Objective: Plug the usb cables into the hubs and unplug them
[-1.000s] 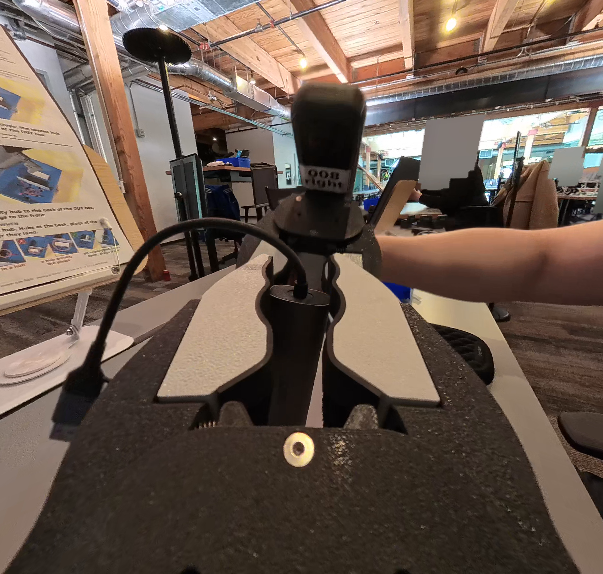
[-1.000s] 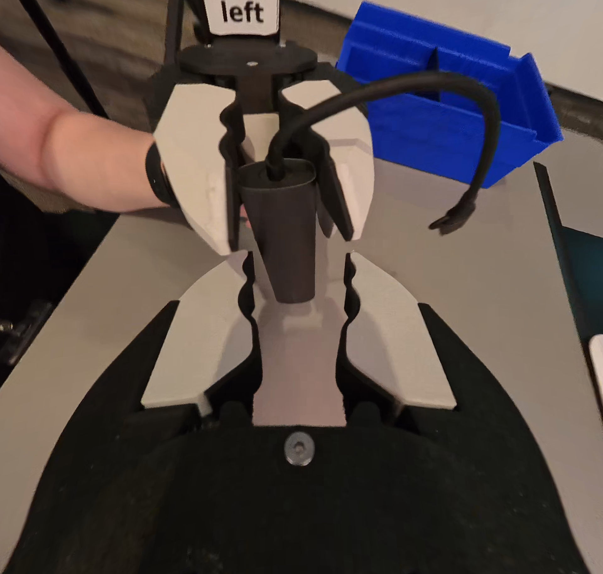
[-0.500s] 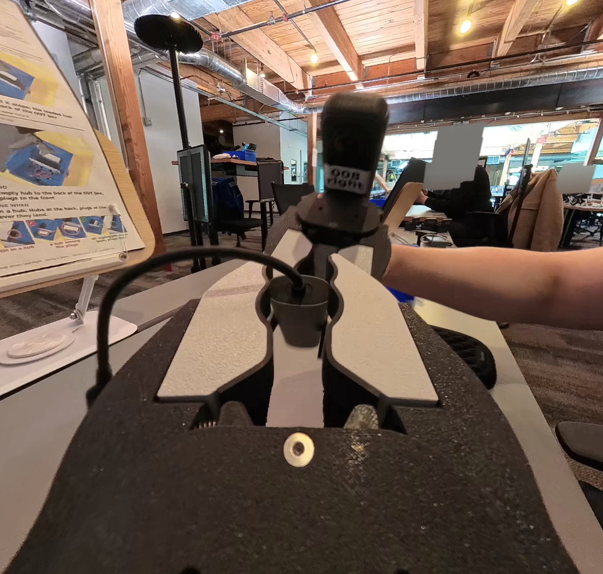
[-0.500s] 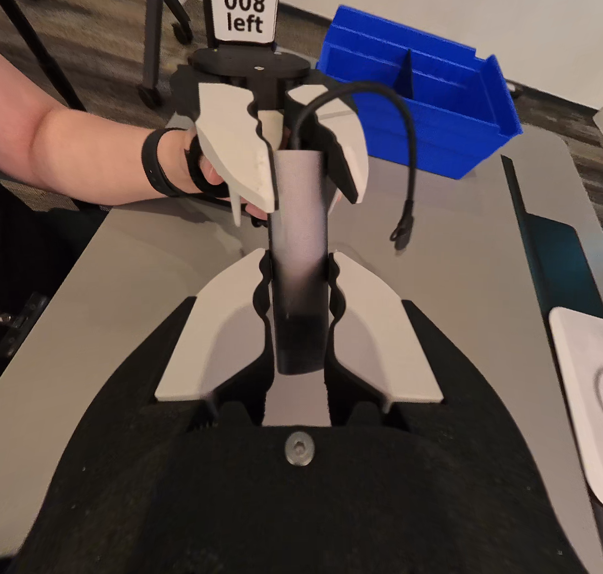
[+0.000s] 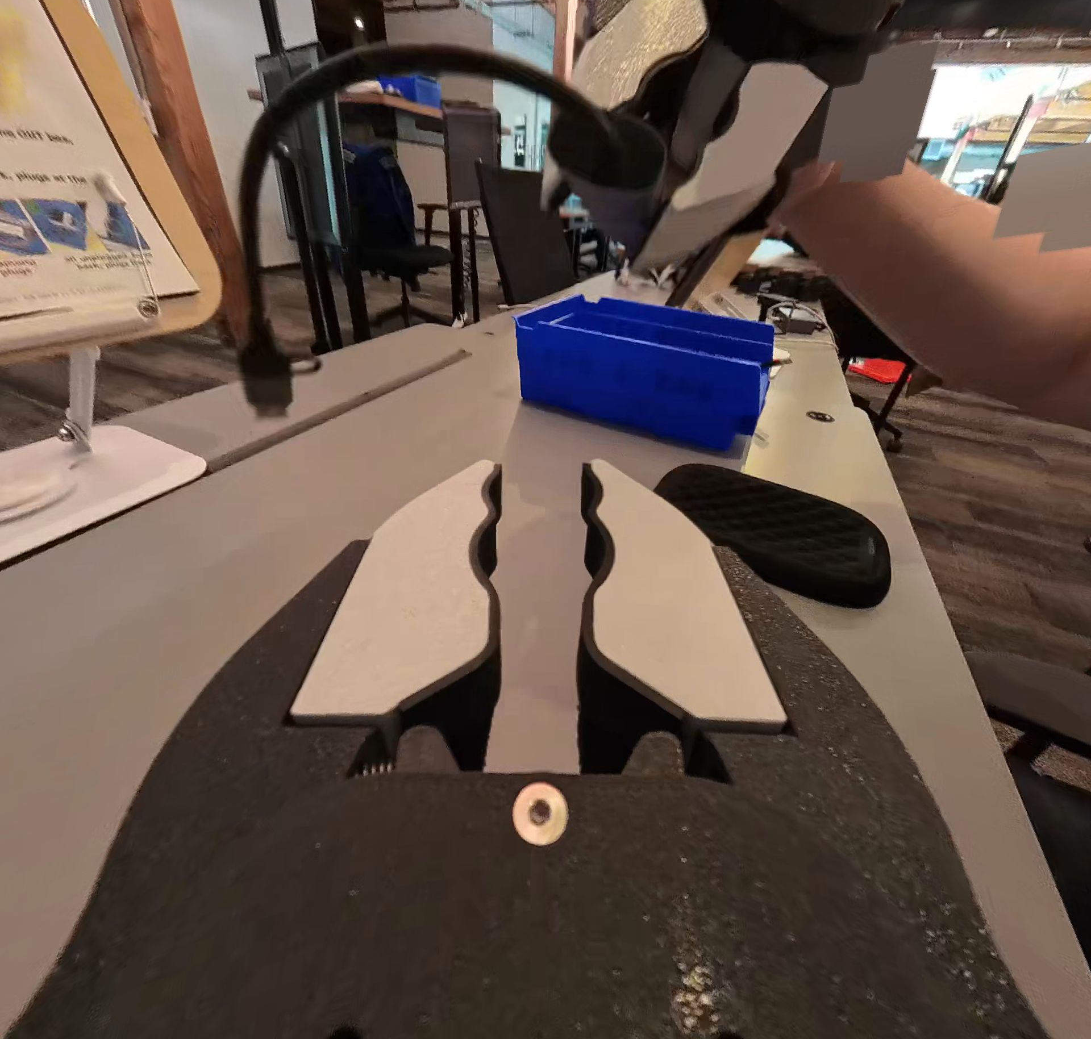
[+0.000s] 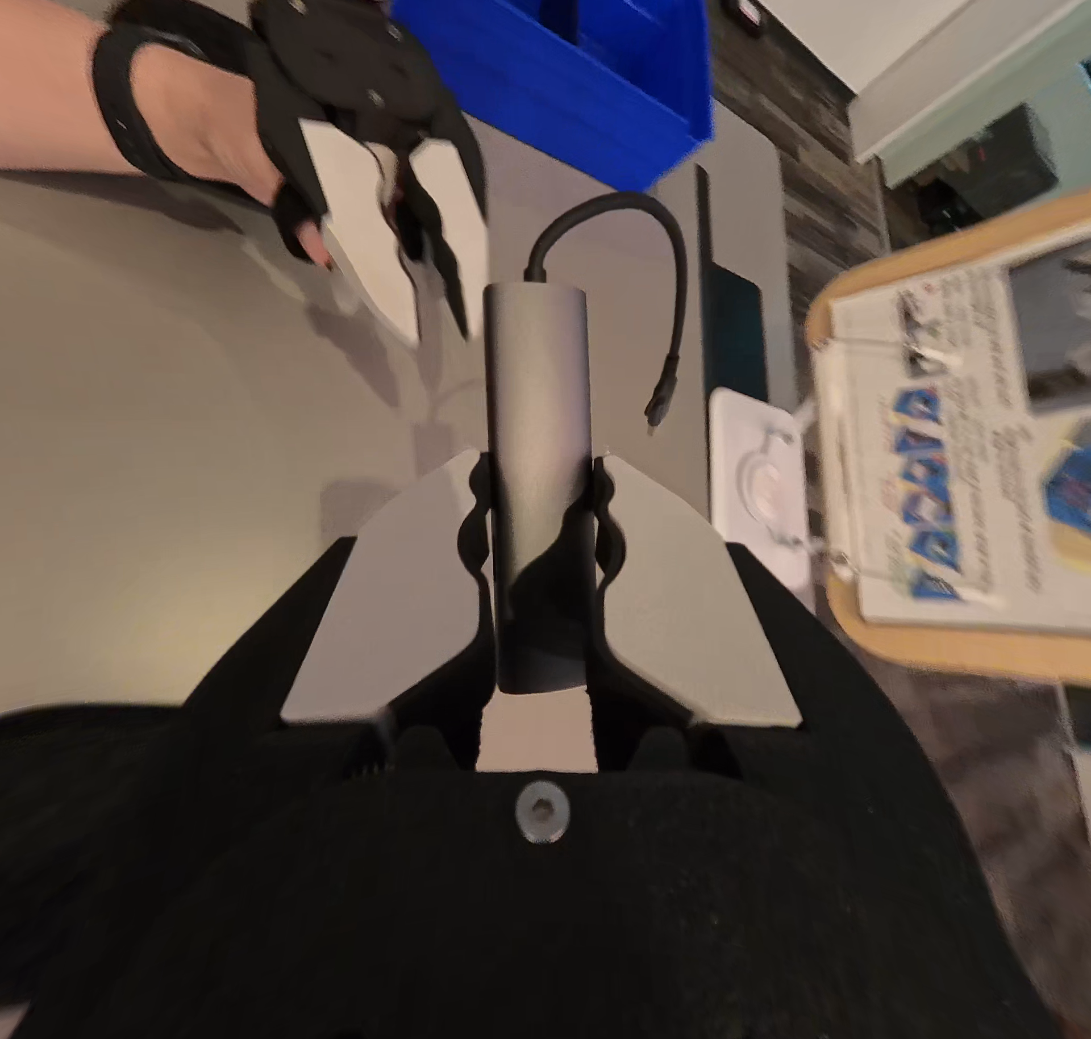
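My right gripper is shut on a grey USB hub and holds it above the grey table. The hub's short black cable arcs over to the right and ends in a free plug. My left gripper is open and empty, low over the table. In the left wrist view the right gripper is up at the top right with the hub, and the cable's plug hangs at the left. In the right wrist view the left gripper is just left of the hub, apart from it.
A blue bin stands at the far side of the table; it also shows in the right wrist view. A black wrist pad lies at the right edge. An instruction sheet on a stand with a white base is at the left.
The hub has passed from my left gripper to my right. My left gripper let go and drew back low over the table. My right gripper closed on the hub and lifted it away.
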`<state>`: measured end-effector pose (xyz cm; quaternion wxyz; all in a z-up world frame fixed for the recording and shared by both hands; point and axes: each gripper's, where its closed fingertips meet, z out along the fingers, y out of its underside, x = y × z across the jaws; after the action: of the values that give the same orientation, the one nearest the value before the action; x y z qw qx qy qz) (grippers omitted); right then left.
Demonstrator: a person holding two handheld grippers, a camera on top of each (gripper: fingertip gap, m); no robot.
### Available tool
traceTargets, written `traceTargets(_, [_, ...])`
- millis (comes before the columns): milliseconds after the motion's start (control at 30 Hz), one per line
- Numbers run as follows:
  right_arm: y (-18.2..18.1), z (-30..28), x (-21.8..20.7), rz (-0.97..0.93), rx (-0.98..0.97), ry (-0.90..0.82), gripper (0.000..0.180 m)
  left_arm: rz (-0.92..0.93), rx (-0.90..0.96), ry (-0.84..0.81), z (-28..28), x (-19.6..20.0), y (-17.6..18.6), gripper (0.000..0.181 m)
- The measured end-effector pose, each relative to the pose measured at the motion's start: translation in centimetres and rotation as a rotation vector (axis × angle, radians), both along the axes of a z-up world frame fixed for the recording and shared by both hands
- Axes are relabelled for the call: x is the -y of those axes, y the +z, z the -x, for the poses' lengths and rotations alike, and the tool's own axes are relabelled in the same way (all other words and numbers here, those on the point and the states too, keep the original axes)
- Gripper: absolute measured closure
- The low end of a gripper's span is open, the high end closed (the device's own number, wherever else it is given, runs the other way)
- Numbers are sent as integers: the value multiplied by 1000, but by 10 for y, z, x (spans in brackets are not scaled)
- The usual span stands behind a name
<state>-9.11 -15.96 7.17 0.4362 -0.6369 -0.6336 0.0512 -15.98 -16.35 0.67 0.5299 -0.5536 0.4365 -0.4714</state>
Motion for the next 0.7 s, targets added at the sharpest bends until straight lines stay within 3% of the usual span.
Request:
traceTargets(200, [58, -146, 12, -50, 72, -280, 147, -52, 19, 1, -1, 6, 6, 163])
traceTargets(333, [60, -247, 33, 39, 66, -480, 147, -85, -1, -9, -5, 10, 4, 171])
traceTargets(400, [39, -285, 44, 133, 62, -555, 147, -112, -9, -21, -7, 14, 4, 180])
traceTargets(700, [-107, -388, 51, 395, 86, -786, 146, -130, 0, 17, -4, 7, 2, 181])
